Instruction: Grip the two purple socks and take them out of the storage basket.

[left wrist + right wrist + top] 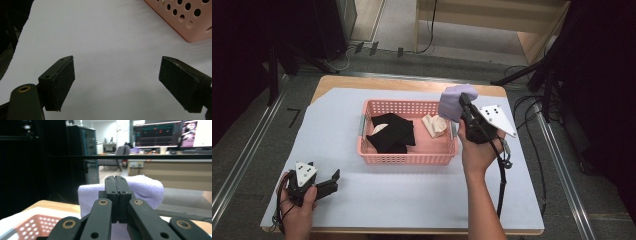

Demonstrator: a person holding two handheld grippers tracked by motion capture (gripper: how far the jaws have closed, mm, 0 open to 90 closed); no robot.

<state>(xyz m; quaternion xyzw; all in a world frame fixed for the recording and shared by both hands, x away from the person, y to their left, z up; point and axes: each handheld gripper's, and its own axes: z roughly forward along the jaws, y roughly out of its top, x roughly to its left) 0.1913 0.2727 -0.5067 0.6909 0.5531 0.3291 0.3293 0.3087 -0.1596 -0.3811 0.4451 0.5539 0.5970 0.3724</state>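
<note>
A: What are the left tongs point(333, 178) doing?
B: Resting spread and empty on the worktop point(412, 195), near the pink basket point(407, 158)'s front.
A: And the right tongs point(463, 102)?
B: Pinching a lavender cloth point(453, 101) above the basket's right end. Probably lowering and releasing is coming next. No readable writing.

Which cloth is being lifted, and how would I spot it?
Find the pink basket on the white table cover. Above its right end, the right gripper pinches a folded cloth. It is pale lilac and held aloft; the black and cream cloths lie inside the basket.
</note>
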